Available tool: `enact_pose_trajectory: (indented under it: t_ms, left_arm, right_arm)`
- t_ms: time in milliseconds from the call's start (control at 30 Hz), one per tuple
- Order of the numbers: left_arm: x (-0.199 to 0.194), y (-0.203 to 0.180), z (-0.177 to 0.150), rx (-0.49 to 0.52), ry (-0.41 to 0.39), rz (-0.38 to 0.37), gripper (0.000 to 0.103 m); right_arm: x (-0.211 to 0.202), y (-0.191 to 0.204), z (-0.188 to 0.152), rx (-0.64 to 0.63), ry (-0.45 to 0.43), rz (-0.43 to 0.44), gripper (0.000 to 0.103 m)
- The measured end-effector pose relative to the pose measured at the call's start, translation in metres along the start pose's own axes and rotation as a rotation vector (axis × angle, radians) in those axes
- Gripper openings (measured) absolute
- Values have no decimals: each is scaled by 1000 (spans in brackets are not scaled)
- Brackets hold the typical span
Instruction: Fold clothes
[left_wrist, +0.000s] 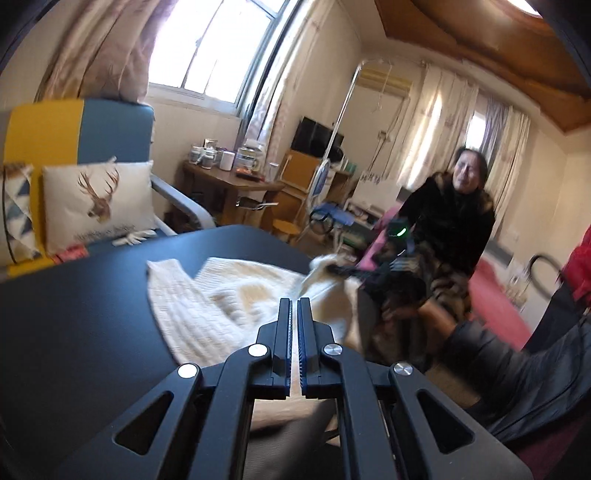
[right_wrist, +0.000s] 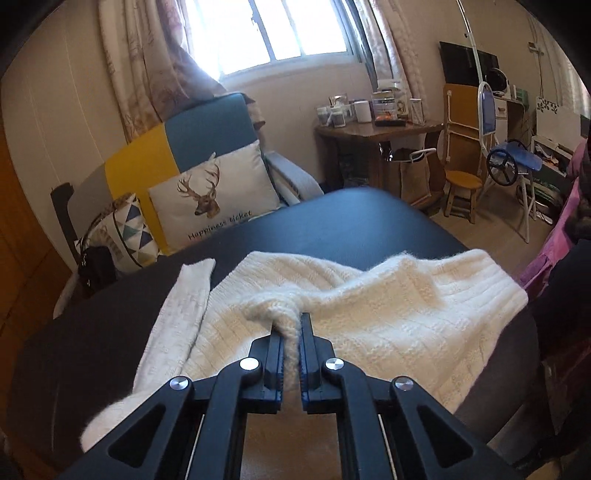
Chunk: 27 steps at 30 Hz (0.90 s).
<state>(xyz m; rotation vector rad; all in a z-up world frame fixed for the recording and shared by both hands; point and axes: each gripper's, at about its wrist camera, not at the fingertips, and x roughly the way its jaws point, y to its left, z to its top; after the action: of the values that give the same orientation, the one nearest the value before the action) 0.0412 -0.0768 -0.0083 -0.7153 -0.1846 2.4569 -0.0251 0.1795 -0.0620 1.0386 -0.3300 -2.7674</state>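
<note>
Sweater (right_wrist: 332, 306), cream knit, lies rumpled across the dark surface (right_wrist: 351, 221), its near edge hidden behind both tools. Right gripper (right_wrist: 291, 325) pinches a bunched fold. Left gripper (left_wrist: 294, 306) is closed; whether it holds cloth is unclear.

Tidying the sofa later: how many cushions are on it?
2: a deer-print cushion against the sofa back, and a triangle-patterned cushion to its left. Others may be hidden.
</note>
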Motion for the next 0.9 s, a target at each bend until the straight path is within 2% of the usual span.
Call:
enact_pose_trajectory:
  t_ms: [67,133,233,300,367,467,533,633,733,900]
  left_arm:
    - [15,5,-5,33,66,36,4]
    - [37,20,-15,5,137,16,14]
    - [70,40,-28,-79,229,-50,15]
    - [85,40,-30,-41,257,-39,17]
    - [96,36,-28,11,271,-22,24]
    - [115,33,-19,80,288,-15,29]
    - [127,30,-13,155,307,-8,43]
    - [141,30,-3,234,343,-47,47]
    - [156,33,2,267,410,-127,48]
    - [184,47,0,188,515,-257,53]
  right_arm:
    - [-11,-3,3,12,-27,5,5]
    - [-19,-10,7,27,-58,-14,5]
    - [-28,-28,11,62,-94,-64,5]
    - [-32,-45,16,86,-106,-106,5]
    - [-35,-60,20,111,-114,-139,5]
    - [-37,-78,22,148,-114,-166,5]
    - [-35,-84,20,148,-106,-179,5]
    - [-32,-90,16,156,-90,-185,5]
    - [-28,-98,11,176,-78,-189,5]
    - [-22,-107,5,197,-55,-203,5]
